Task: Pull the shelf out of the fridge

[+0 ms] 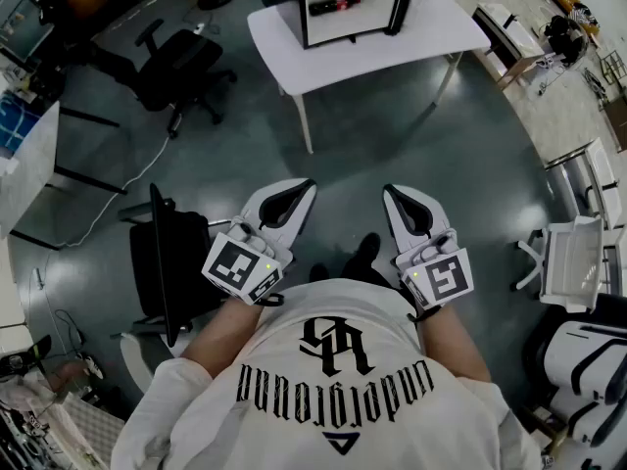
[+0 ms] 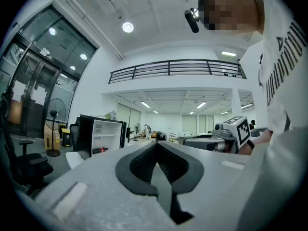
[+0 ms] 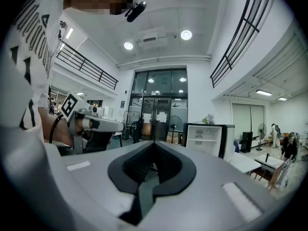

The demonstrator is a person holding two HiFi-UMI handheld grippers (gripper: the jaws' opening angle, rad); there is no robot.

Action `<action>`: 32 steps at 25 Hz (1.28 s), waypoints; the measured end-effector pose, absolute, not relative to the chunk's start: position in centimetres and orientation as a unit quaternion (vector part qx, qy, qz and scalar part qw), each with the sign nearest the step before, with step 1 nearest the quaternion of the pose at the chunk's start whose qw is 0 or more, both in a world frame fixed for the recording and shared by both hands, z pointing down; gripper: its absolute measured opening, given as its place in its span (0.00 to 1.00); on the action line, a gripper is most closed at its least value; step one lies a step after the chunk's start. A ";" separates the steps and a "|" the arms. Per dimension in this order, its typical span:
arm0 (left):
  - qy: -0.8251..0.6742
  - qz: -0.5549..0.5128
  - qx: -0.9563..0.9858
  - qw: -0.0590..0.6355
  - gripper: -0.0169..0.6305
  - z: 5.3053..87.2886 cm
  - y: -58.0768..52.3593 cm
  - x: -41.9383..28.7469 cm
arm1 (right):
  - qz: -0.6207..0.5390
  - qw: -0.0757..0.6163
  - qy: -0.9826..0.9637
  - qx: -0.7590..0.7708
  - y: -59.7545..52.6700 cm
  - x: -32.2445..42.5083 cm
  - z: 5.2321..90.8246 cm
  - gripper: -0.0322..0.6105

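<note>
A small black fridge (image 1: pixel 348 3) stands open on a white table (image 1: pixel 279 42) far ahead, its white shelf (image 1: pixel 367 18) carrying a dark bottle (image 1: pixel 335 6). The fridge also shows small in the left gripper view (image 2: pixel 103 136) and the right gripper view (image 3: pixel 207 138). Both grippers hover side by side in front of my torso, far from the fridge, above the floor. My left gripper (image 1: pixel 302 190) is shut with nothing in it, tips meeting (image 2: pixel 158 146). My right gripper (image 1: pixel 392 194) is likewise shut and empty (image 3: pixel 155 146).
A black office chair (image 1: pixel 181 67) stands to the left of the table, and another dark chair (image 1: pixel 162 262) is close at my left. White chairs (image 1: pixel 573 262) crowd the right side. Grey floor lies between me and the table.
</note>
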State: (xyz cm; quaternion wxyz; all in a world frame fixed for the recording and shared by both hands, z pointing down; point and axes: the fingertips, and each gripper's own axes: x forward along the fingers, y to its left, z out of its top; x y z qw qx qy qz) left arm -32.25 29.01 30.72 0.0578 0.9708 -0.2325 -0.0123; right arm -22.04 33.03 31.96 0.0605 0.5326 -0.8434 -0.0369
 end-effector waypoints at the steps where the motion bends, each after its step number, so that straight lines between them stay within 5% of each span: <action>1: -0.234 -0.014 0.970 0.059 0.04 30.6 28.9 -32.0 | -0.036 0.061 -0.844 0.532 32.9 -21.7 31.9 0.05; 32: -0.260 -0.011 0.962 0.078 0.04 32.3 15.6 -10.0 | -0.031 0.052 -0.863 0.502 20.4 0.9 32.0 0.05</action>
